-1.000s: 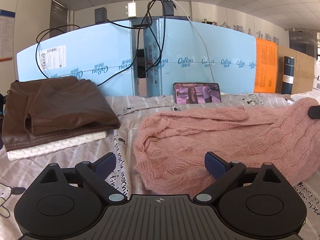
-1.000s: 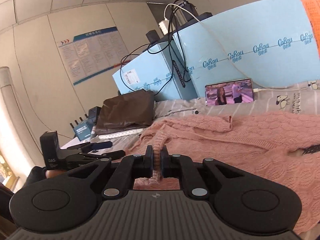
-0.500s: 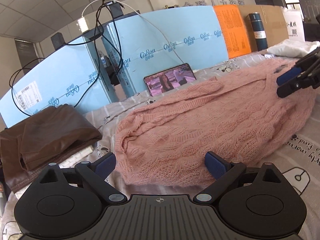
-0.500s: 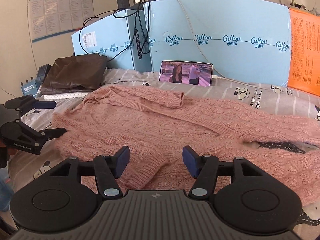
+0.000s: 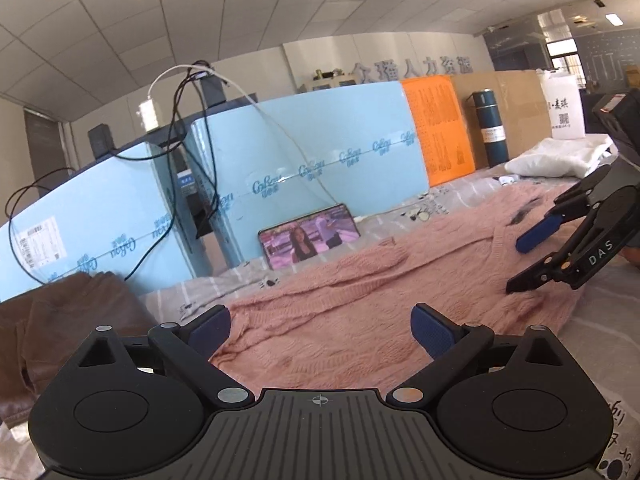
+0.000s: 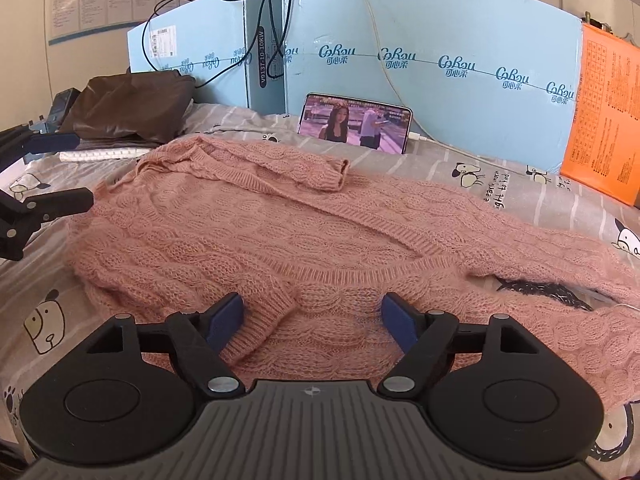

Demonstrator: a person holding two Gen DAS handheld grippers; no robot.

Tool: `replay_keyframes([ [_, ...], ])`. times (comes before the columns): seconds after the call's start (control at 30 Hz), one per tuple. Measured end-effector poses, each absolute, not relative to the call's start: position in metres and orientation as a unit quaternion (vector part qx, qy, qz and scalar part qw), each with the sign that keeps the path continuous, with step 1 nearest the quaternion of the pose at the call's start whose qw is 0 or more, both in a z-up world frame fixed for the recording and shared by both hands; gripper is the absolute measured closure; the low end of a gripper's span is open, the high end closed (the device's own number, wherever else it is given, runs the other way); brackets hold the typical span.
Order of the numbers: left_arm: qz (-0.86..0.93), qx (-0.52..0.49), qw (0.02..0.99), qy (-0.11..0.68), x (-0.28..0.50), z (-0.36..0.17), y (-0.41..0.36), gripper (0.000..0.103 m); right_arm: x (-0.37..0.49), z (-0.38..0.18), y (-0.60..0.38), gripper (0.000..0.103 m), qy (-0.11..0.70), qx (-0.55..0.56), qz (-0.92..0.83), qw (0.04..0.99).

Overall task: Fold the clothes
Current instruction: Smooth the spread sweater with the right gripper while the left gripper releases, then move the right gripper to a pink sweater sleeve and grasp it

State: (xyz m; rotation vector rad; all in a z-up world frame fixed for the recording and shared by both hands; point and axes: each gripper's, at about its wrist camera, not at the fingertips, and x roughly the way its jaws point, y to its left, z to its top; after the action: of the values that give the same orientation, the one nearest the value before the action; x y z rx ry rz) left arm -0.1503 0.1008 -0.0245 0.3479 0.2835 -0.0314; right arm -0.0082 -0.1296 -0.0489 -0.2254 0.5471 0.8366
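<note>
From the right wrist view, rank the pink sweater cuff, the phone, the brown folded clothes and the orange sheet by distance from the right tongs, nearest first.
1. Pink sweater cuff: lies between the opening right tongs, by the left pad, ungripped.
2. Phone: straight ahead, propped against the blue boxes.
3. Brown folded clothes, far left, and orange sheet, far right: too close to call.

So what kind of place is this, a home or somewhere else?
Probably an office used as a workspace: a grid-tile ceiling, big wall lettering, stacked pale blue cartons. The pink cable-knit sweater lies on a cartoon-dog sheet.
</note>
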Motion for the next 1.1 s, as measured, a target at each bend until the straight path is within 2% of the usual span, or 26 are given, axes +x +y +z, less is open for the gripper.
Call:
replay_keyframes([
  [0.07,-0.043,0.208,0.97,0.114,-0.153,-0.029,0.086,0.004,-0.013,-0.045,-0.138,0.015,0.244,-0.102,0.401,0.877],
  [0.13,-0.057,0.242,0.965,0.09,-0.158,-0.034,0.073,0.004,-0.019,-0.043,-0.148,0.01,0.224,-0.099,0.402,0.882],
  [0.23,-0.07,0.278,0.955,0.07,-0.164,-0.043,0.057,0.004,-0.027,-0.042,-0.165,0.007,0.2,-0.091,0.403,0.888],
  [0.37,-0.084,0.296,0.946,0.104,-0.165,-0.05,0.05,0.004,-0.036,-0.043,-0.184,0.003,0.184,-0.094,0.407,0.89],
  [0.73,-0.105,0.311,0.926,0.187,-0.177,-0.06,0.056,0.004,-0.044,-0.053,-0.213,0.002,0.195,-0.17,0.387,0.885],
  [0.9,-0.081,0.312,0.925,0.201,-0.173,-0.064,0.062,0.004,-0.036,-0.055,-0.232,0.002,0.212,-0.191,0.354,0.891],
  [1.0,-0.071,0.306,0.927,0.203,-0.17,-0.065,0.064,0.001,-0.023,-0.056,-0.25,0.002,0.229,-0.155,0.332,0.902],
  [1.1,-0.069,0.302,0.929,0.201,-0.167,-0.065,0.066,0.001,-0.002,-0.055,-0.277,0.002,0.255,-0.061,0.293,0.919],
])
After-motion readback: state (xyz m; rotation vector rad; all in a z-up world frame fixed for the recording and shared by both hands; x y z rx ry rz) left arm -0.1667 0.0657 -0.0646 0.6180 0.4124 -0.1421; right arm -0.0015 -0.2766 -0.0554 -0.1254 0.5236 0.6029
